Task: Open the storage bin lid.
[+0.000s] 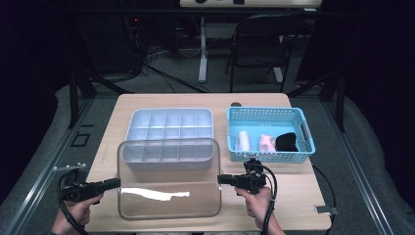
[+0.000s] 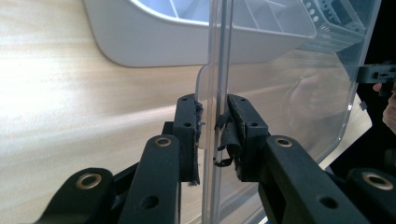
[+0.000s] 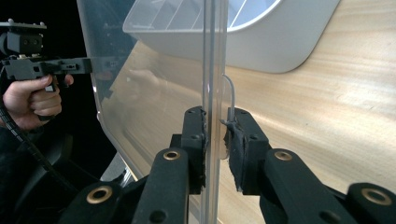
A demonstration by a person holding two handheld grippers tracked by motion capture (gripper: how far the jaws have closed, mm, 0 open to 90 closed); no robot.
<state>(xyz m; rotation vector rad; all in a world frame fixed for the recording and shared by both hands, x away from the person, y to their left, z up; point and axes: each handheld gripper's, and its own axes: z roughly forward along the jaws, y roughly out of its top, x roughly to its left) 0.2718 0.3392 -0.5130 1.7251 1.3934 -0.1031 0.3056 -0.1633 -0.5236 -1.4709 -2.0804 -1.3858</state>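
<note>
- Both grippers have their jaws drawn narrow on the clear lid (image 1: 169,178): the left gripper (image 1: 115,183) clamps the small tab on the lid's left edge, and the right gripper (image 1: 221,179) clamps the tab on its right edge.
- From the left gripper view, the left gripper (image 2: 212,128) has the thin edge of the clear lid (image 2: 289,88) standing between its two black jaws, and both pads press against it.
- From the right gripper view, the right gripper (image 3: 215,135) grips the edge of the clear lid (image 3: 154,88) in the same way.
- With the lid as landmark, the grey divided tray (image 1: 169,132) is behind it, and the lid's far edge covers the tray's near rows.
- To the lid's far right stands the blue basket (image 1: 269,117), with a white roll (image 1: 243,140), a pink roll (image 1: 266,142) and a black item (image 1: 287,141) inside.
- Under the lid is the wooden table (image 1: 293,196).
- A hand (image 1: 258,200) holds the right gripper, just to the right of the lid.
</note>
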